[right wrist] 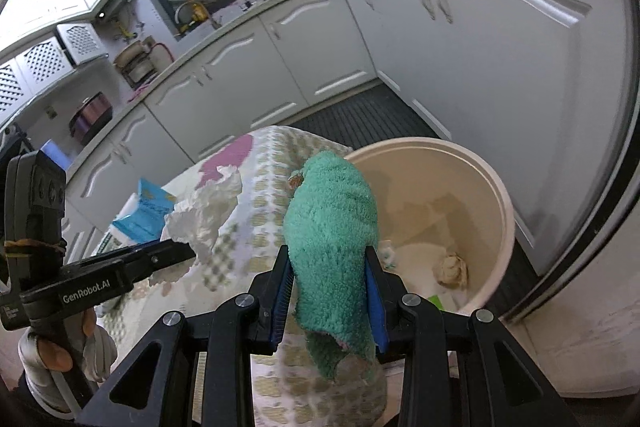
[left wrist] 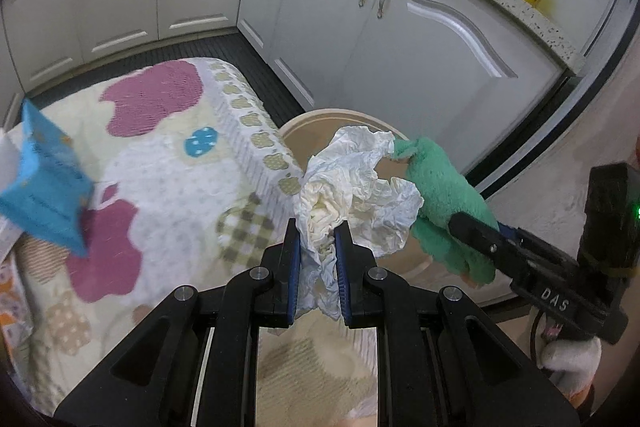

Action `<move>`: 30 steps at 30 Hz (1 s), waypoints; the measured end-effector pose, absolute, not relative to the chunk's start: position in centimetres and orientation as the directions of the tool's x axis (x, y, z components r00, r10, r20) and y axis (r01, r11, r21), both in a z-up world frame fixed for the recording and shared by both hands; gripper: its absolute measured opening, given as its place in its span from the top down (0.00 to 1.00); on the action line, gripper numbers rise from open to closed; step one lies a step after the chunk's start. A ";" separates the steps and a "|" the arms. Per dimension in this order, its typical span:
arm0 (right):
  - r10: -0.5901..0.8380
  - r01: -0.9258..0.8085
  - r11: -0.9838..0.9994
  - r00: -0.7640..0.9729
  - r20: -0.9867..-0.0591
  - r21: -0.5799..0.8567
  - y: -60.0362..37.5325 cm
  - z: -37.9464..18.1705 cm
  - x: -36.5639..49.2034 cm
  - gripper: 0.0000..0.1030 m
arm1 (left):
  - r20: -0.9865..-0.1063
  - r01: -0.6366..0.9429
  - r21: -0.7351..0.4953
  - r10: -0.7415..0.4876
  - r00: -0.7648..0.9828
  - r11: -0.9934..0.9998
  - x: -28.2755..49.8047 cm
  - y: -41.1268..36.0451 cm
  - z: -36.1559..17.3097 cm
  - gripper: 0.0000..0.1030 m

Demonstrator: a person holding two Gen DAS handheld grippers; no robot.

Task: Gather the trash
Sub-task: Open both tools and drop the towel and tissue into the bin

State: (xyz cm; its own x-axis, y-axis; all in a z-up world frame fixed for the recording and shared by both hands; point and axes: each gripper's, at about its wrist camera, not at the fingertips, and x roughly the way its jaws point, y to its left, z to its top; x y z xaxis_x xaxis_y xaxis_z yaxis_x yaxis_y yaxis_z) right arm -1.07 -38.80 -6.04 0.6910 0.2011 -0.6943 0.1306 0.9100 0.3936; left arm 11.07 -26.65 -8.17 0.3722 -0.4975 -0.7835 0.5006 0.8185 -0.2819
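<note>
Crumpled white tissue [left wrist: 352, 187] is clamped in the left hand-held gripper [left wrist: 318, 239], the green cloth [right wrist: 332, 227] in the right hand-held gripper [right wrist: 328, 263], both poised by the bin [right wrist: 496, 195] for dropping.

A crumpled tissue [left wrist: 352, 183] is held over the table edge [left wrist: 256, 131], a towel [right wrist: 332, 227] just beside it to the right, with the bin [right wrist: 500, 195] set beyond, cabinets [left wrist: 420, 39] behind.

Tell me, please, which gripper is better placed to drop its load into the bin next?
Probably the right gripper: its green cloth hangs beside the bin rim. The left gripper holds its paper nearer the table.
</note>
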 end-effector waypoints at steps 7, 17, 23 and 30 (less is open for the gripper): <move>0.142 0.219 0.899 0.672 -0.727 0.379 -40.7 -7.5 -0.4 0.69 | -0.796 0.493 -0.305 -0.502 0.338 0.815 13.0 -29.4 -9.6 0.87; 0.113 0.281 0.887 0.637 -0.762 0.366 -42.5 -9.6 0.7 0.69 | -0.811 0.511 -0.296 -0.495 0.313 0.807 14.1 -32.4 -11.3 0.86; 0.108 0.291 0.881 0.645 -0.757 0.374 -42.8 -9.8 0.8 0.55 | -0.815 0.518 -0.284 -0.488 0.314 0.807 14.2 -32.6 -11.6 0.72; 0.105 0.285 0.886 0.646 -0.756 0.367 -42.5 -9.3 0.2 0.54 | -0.809 0.518 -0.299 -0.501 0.307 0.801 13.8 -31.9 -11.4 0.51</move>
State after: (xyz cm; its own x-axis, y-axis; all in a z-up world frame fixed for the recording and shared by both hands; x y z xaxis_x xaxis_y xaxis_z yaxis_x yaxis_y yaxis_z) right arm 0.21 -42.46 -9.27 0.6464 0.1052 -0.7557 0.2845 0.8858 0.3667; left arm 13.81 -31.89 -11.37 0.3068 -0.5007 -0.8094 0.5179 0.8013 -0.2995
